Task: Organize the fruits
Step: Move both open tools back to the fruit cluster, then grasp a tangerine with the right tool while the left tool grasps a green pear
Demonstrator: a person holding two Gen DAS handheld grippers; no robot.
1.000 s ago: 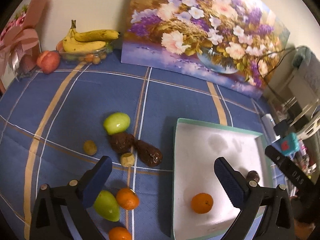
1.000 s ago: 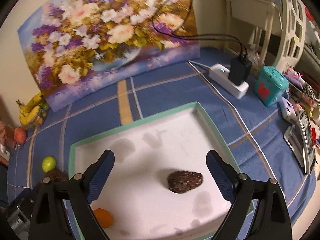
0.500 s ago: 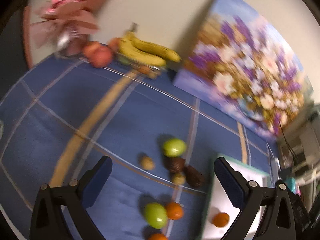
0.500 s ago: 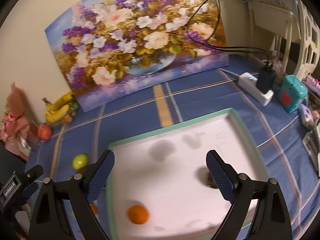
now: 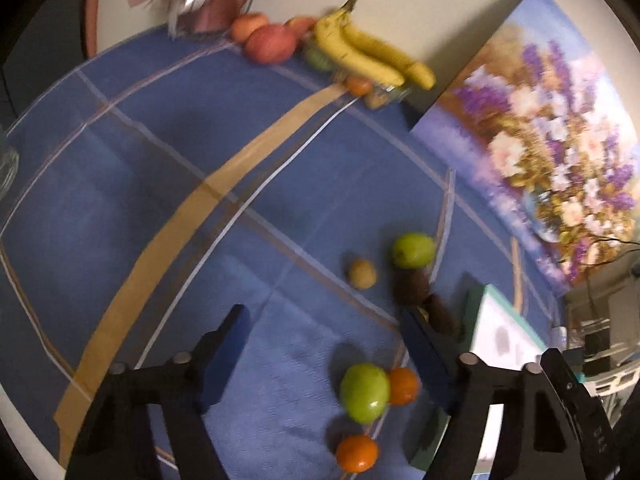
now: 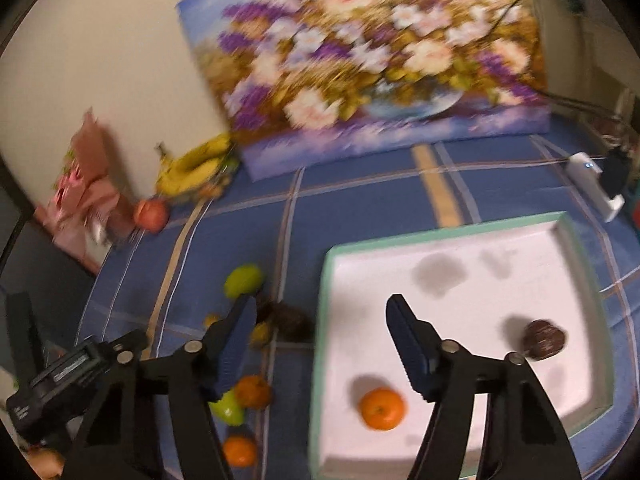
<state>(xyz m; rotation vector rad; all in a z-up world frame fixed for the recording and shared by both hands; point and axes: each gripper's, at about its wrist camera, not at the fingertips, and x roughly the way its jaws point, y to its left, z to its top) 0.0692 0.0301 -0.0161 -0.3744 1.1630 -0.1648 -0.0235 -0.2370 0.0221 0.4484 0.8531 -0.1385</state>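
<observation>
Two tongs narrowing, nothing gripped

Left tongs (image 5: 324, 340) hang part open over loose fruit on the table (image 5: 168, 184), jaws just closing, empty. Right tongs (image 6: 320, 332) likewise, straddling the tray (image 6: 452, 236) edge. Tray holds an orange (image 6: 381, 408) and a brown fruit (image 6: 545, 339).

Right gripper (image 6: 320, 344) with jaws apart, just narrowed and holding nothing, above the left rim of a green-edged white tray (image 6: 326, 320) containing an orange (image 6: 381, 408) and a brown fruit (image 6: 544, 339), far right.
</observation>
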